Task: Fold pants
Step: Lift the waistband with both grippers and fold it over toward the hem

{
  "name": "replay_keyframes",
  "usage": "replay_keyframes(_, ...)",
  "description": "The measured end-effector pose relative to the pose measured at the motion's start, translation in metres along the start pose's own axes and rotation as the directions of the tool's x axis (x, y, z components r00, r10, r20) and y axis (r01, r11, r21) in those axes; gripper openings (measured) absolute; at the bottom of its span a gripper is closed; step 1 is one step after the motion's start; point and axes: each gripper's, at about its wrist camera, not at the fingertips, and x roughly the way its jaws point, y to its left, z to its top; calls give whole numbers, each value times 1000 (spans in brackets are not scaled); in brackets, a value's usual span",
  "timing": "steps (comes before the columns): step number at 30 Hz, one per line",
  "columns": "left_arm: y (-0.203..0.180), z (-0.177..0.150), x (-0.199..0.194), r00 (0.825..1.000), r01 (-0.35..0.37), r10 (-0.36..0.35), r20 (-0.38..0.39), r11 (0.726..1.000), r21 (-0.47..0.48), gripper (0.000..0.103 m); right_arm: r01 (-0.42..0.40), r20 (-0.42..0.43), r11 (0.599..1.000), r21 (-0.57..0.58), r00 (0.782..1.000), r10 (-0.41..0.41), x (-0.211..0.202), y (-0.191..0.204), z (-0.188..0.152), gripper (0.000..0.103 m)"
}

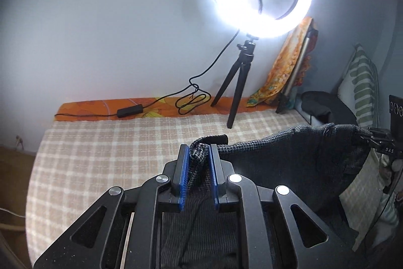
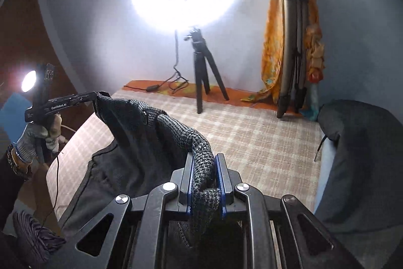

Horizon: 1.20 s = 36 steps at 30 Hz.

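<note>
Dark grey checked pants (image 1: 289,158) hang in the air above the bed, stretched between both grippers. My left gripper (image 1: 199,155) is shut on one end of the waistband, bunched between its blue pads. My right gripper (image 2: 204,163) is shut on the other end, a rolled band of the pants (image 2: 161,125). In the right wrist view the left gripper (image 2: 94,96) shows at the far left, held by a gloved hand. In the left wrist view the right gripper (image 1: 365,136) shows at the right edge. The legs hang below, mostly hidden.
The bed carries a beige checked sheet (image 1: 126,143). A lit ring light on a small black tripod (image 1: 239,82) stands at its far edge, with a cable and adapter (image 1: 129,111) beside it. An orange cloth over a folded stand (image 2: 292,42) leans on the wall. A dark cushion (image 2: 365,155) lies at right.
</note>
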Motion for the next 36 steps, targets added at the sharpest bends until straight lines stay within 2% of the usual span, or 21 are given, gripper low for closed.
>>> replay_keyframes(3, -5, -16, -20, 1000, 2, -2, 13, 1000, -6, 13, 9, 16, 999, -33, 1000, -8, -20, 18, -12, 14)
replay_keyframes(4, -7, -21, -25, 1000, -3, 3, 16, 1000, -6, 7, 10, 21, 999, -40, 1000, -9, -27, 24, -17, 14)
replay_keyframes(14, -20, -78, -72, 1000, 3, -3, 21, 1000, -23, 7, 44, 31, 992, -122, 999, -41, -67, 71, -83, 14)
replay_keyframes(18, -29, -109, -89, 1000, -16, 16, 6, 1000, 13, 7, 62, 25, 988, -144, 998, -59, -79, 79, -108, 14)
replay_keyframes(27, -51, -165, -121, 1000, -22, 24, -20, 995, 95, 7, 95, -8, 977, -193, 995, -99, -83, 97, -159, 14)
replay_keyframes(36, -62, -215, -137, 994, -8, 23, -107, 991, 137, 7, 124, -48, 948, -295, 988, -144, -77, 114, -196, 14)
